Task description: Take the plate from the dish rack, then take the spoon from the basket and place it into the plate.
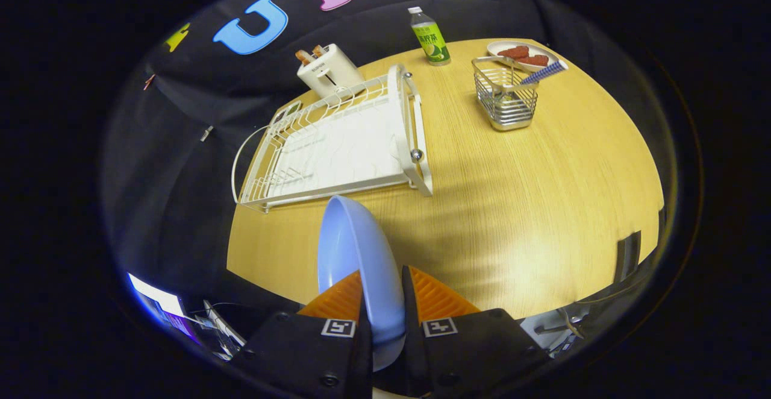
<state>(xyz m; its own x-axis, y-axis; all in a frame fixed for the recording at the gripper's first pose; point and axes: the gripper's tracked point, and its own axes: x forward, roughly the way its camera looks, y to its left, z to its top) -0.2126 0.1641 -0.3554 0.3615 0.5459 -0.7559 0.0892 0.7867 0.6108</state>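
Observation:
A light blue plate (352, 254) stands on edge between my fingers, and my gripper (382, 287) is shut on its rim, holding it above the wooden table (542, 206). Beyond it the white wire dish rack (337, 143) sits with nothing in it. Farther off and to the right of the rack stands a metal wire basket (505, 97). A spoon with a blue checked handle (544, 73) leans out of the basket toward the right.
A white toaster (328, 70) with toast stands behind the rack. A green tea bottle (430, 37) stands at the table's back. A white plate with reddish food (518, 52) lies behind the basket. Bare tabletop stretches between my fingers and the basket.

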